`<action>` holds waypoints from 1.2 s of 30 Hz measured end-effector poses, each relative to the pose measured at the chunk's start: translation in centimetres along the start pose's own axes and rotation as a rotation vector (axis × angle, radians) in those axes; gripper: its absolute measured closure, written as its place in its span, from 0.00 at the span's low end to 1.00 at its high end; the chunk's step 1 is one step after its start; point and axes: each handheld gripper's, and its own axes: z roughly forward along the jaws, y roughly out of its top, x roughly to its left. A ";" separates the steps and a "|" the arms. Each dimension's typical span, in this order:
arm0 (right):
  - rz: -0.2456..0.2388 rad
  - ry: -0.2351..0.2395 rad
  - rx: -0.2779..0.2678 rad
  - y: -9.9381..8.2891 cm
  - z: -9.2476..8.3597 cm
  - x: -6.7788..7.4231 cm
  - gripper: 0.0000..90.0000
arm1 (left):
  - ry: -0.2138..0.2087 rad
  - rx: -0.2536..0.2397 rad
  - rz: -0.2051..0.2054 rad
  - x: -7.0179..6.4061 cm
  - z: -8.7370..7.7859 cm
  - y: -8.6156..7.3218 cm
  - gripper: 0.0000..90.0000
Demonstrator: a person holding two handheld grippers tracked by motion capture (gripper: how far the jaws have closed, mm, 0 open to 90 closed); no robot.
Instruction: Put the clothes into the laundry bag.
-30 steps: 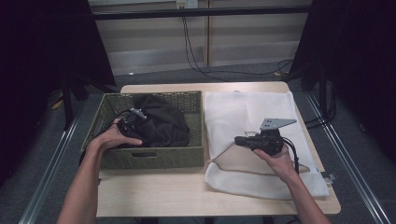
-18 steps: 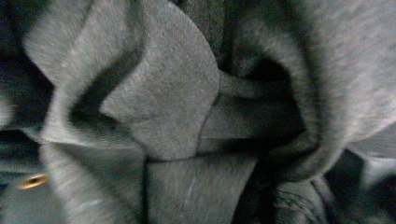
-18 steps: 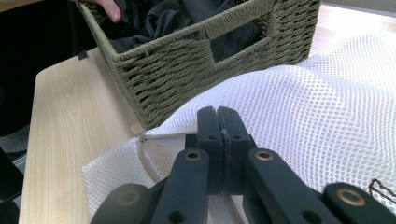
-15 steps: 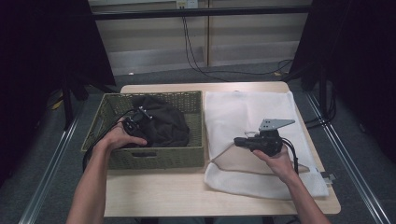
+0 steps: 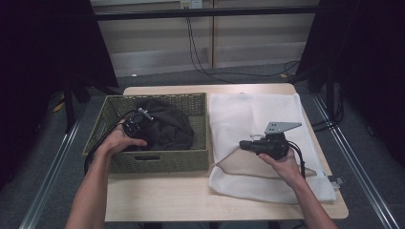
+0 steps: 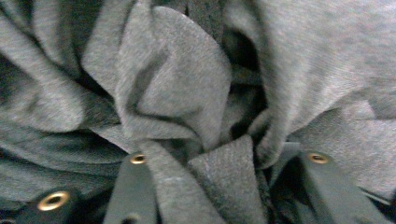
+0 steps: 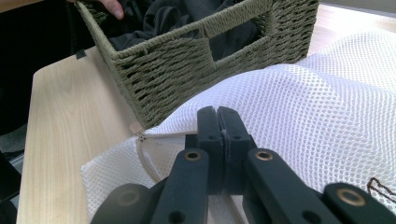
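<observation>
Left gripper view gets right into the dark grey garment (image 6: 187,93): the left gripper (image 6: 224,186) has just been closing its jaws, with a fold bunched between them. High view adds the one woven basket (image 5: 157,160) around that garment and one white mesh laundry bag (image 5: 258,119) beside it. Right gripper view has the right gripper (image 7: 217,122) pressed together, pinching the bag's edge by the zipper (image 7: 144,154).

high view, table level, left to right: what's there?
Left gripper → dark garment in the woven basket → white mesh bag → right gripper, jaws shut on the bag's mesh.
</observation>
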 end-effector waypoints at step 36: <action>0.009 -0.011 -0.023 0.0 -0.2 -0.1 1.00 | -0.075 -0.525 -0.043 -1.5 -7.6 -1.9 0.70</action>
